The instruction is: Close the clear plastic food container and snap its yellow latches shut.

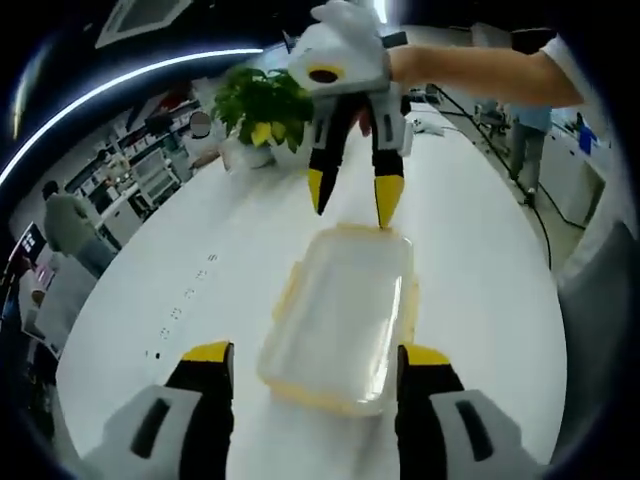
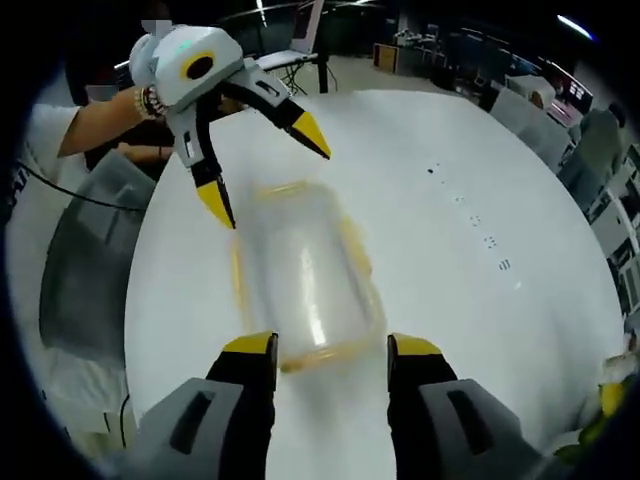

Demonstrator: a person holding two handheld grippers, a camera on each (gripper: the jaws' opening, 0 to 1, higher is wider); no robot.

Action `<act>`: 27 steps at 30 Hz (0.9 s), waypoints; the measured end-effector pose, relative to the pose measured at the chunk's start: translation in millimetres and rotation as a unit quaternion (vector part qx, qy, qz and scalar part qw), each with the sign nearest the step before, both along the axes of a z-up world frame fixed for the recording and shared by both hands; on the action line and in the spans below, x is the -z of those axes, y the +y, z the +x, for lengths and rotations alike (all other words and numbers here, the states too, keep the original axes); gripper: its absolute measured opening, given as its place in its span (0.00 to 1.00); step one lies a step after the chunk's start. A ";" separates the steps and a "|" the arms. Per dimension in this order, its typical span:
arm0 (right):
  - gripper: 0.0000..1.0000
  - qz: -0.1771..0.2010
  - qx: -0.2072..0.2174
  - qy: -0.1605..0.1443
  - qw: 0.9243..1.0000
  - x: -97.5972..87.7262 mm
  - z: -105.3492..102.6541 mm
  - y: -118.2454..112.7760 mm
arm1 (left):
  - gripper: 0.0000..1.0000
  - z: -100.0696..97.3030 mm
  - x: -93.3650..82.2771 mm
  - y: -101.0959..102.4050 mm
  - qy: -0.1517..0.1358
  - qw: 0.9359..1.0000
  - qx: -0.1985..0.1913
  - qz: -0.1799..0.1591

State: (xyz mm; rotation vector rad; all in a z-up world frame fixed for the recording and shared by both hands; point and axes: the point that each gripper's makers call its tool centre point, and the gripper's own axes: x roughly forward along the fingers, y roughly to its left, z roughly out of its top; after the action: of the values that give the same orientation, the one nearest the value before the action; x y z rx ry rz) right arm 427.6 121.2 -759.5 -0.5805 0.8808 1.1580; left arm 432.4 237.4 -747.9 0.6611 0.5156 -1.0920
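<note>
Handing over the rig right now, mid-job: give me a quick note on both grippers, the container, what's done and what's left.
Left gripper: open, empty, jaws either side of the near end of the container.
Right gripper: open, empty, at the opposite end; seen from the left gripper view it hovers over the far edge.
Container: lies flat on the white table, between the two grippers, lid apparently on.
Yellow latches: along the edges; whether any is snapped shut cannot be told.
Left: press each latch down and check the lid sits flush.
Potted plant stands further back.
</note>
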 end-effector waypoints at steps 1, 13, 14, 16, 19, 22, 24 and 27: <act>0.43 -0.003 0.002 0.001 1.000 2.8 1.0 -1.5 | 0.67 0.5 1.6 0.9 0.001 1.000 -0.001 0.001; 0.64 -0.001 -0.005 -0.001 1.000 16.2 -12.0 1.9 | 0.91 -0.1 24.8 2.9 0.029 0.999 -0.017 -0.016; 0.66 -0.002 -0.005 -0.002 1.000 18.2 -12.2 1.9 | 0.92 -1.3 29.1 2.9 0.032 0.999 -0.016 -0.013; 0.70 -0.003 -0.003 0.001 1.000 23.8 -13.4 2.3 | 0.93 -3.0 34.3 1.8 0.038 0.999 -0.016 -0.014; 0.77 -0.002 0.004 -0.004 1.000 31.7 -14.8 1.7 | 0.95 -1.5 38.8 1.1 0.043 0.999 -0.025 -0.019; 0.79 -0.006 0.005 -0.004 1.000 40.7 -15.6 1.0 | 0.95 -1.4 44.4 -0.8 0.050 0.998 -0.028 -0.023; 0.80 -0.004 0.006 -0.004 1.000 45.7 -16.9 1.2 | 0.95 -0.2 46.7 -1.3 0.048 0.998 -0.030 -0.024; 0.80 0.000 0.012 -0.009 1.000 50.9 -16.6 2.0 | 0.95 1.2 50.4 -1.9 0.053 0.998 -0.036 -0.028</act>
State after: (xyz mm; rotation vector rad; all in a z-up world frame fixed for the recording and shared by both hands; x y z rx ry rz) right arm 411.0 123.3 -810.3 -0.5777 0.8705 1.1304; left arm 433.6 235.4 -798.3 0.5336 0.5934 -1.0746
